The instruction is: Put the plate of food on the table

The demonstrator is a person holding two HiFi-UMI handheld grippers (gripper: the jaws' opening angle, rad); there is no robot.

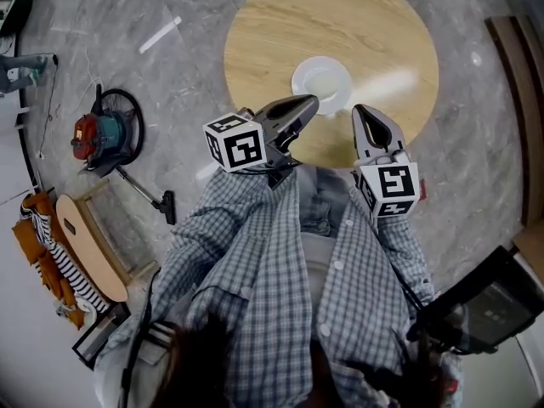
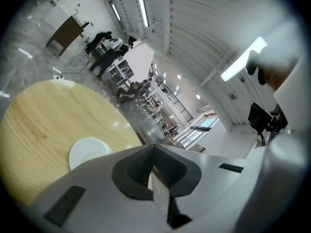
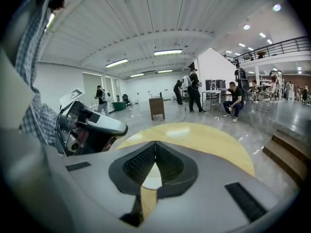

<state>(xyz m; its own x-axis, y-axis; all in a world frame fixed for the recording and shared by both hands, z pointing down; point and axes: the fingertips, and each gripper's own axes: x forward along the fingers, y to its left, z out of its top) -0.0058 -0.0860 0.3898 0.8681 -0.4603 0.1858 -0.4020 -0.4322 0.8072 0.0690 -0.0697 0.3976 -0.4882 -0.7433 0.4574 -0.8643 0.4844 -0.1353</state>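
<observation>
A white plate [image 1: 321, 83] sits near the middle of the round wooden table [image 1: 263, 24]; what lies on it is too pale to make out. Both grippers hang in the air over the table's near edge, short of the plate. My left gripper [image 1: 311, 102] is shut and holds nothing. My right gripper [image 1: 360, 111] is also shut and empty. From the left gripper view, the plate [image 2: 87, 152] lies on the table [image 2: 43, 125] to the left of the closed jaws [image 2: 153, 148]. The right gripper view shows the tabletop [image 3: 209, 137] beyond its closed jaws [image 3: 155, 144] and the left gripper [image 3: 92, 125] beside it.
On the grey floor to the left are a red and teal vacuum cleaner [image 1: 98, 134] and a wooden stool with cloth draped over it [image 1: 81, 245]. A dark device [image 1: 489, 304] is at lower right. Several people and a small cabinet [image 3: 156, 108] are far off; steps [image 3: 286, 152] rise at right.
</observation>
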